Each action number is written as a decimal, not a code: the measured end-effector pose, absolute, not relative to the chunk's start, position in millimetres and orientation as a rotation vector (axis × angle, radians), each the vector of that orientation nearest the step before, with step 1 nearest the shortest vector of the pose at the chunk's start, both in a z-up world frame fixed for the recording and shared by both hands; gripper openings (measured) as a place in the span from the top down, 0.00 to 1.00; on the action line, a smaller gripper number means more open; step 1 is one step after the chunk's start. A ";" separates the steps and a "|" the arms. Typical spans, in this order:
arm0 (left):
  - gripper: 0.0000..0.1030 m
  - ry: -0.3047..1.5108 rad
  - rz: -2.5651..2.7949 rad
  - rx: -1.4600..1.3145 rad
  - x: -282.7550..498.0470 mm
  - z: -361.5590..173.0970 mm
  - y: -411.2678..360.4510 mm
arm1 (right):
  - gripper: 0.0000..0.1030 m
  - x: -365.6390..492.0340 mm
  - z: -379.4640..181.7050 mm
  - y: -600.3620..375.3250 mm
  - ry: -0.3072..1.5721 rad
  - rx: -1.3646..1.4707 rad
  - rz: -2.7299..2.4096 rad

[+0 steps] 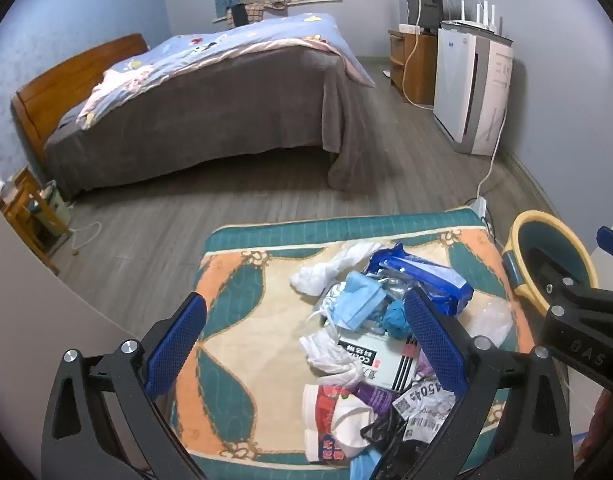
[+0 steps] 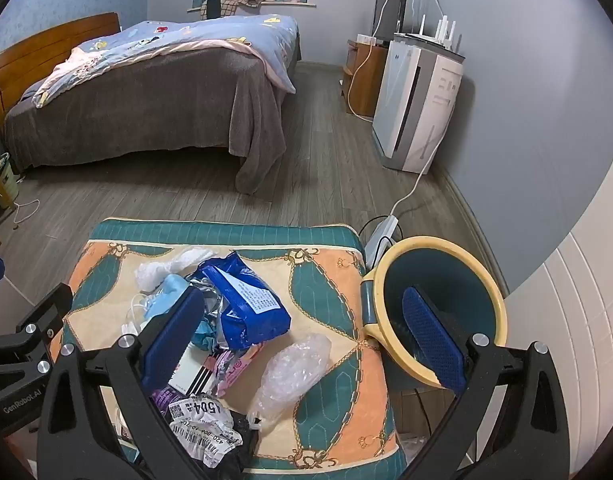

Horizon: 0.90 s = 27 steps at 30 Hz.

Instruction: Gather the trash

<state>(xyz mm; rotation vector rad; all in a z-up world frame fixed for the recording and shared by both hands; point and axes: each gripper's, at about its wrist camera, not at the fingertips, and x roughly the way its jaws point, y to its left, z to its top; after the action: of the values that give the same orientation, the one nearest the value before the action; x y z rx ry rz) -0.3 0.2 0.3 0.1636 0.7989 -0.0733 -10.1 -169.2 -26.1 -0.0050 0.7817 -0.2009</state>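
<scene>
Mostly light, soft, crinkly: heaped trash on the patterned teal-and-orange cushion (image 2: 338, 360), crumpled glossy blue plastic wrapper (image 2: 246, 304) uppermost—pinch a raised fold; left gripper (image 1: 306, 344) and right gripper (image 2: 302, 336) both spread, empty.

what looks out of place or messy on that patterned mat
A heap of rubbish lies on the mat: a torn blue wrapper, a crumpled face mask, clear plastic, a creased label. None is in the yellow-rimmed bin beside it.

Left gripper (image 1: 306, 340), right gripper (image 2: 302, 328) agape
</scene>
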 end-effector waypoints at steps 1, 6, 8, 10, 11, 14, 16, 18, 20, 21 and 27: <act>0.05 0.801 -0.072 0.166 -0.3 0.3 0.2 | 0.05 -10.0 -26.1 -169.0 0.784 -0.008 -0.201; 0.05 0.807 -0.068 0.160 -0.9 0.3 1.4 | 0.05 -10.1 -25.9 -169.1 0.782 -0.007 -0.203; 0.05 0.808 -0.067 0.158 -1.8 0.7 2.0 | 0.05 -10.0 -25.9 -169.2 0.782 -0.006 -0.203; 0.05 0.810 -0.072 0.162 -0.6 0.0 0.3 | 0.05 -10.2 -25.7 -169.0 0.781 -0.008 -0.202; 0.05 0.810 -0.072 0.163 -1.0 0.0 0.1 | 0.05 -10.1 -25.9 -169.3 0.783 -0.007 -0.201; 0.05 0.813 -0.075 0.160 0.2 0.0 1.0 | 0.05 -10.3 -28.4 -170.4 0.786 -0.006 -0.200; 0.05 0.814 -0.075 0.161 0.3 -2.2 -3.3 | 0.05 -10.7 -29.3 -170.9 0.787 -0.006 -0.199; 0.05 0.816 -0.073 0.161 -0.1 -4.0 -1.8 | 0.05 -10.4 -27.2 -169.9 0.788 -0.005 -0.199; 0.05 0.818 -0.076 0.160 -1.7 -11.7 -3.5 | 0.05 -8.9 -27.7 -168.8 0.789 -0.006 -0.199; 0.05 0.818 -0.075 0.160 -2.6 -13.6 -4.0 | 0.05 -8.9 -27.1 -168.0 0.791 -0.006 -0.199; 0.05 0.833 -0.079 0.159 0.5 -16.7 -2.3 | 0.05 -7.8 -30.4 -169.5 0.799 0.000 -0.197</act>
<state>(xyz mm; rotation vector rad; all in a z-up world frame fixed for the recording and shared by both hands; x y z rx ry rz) 0.5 -2.3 -16.7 0.1594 0.8331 -0.0791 -7.8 -169.5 -30.4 -0.0004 0.7985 -0.1969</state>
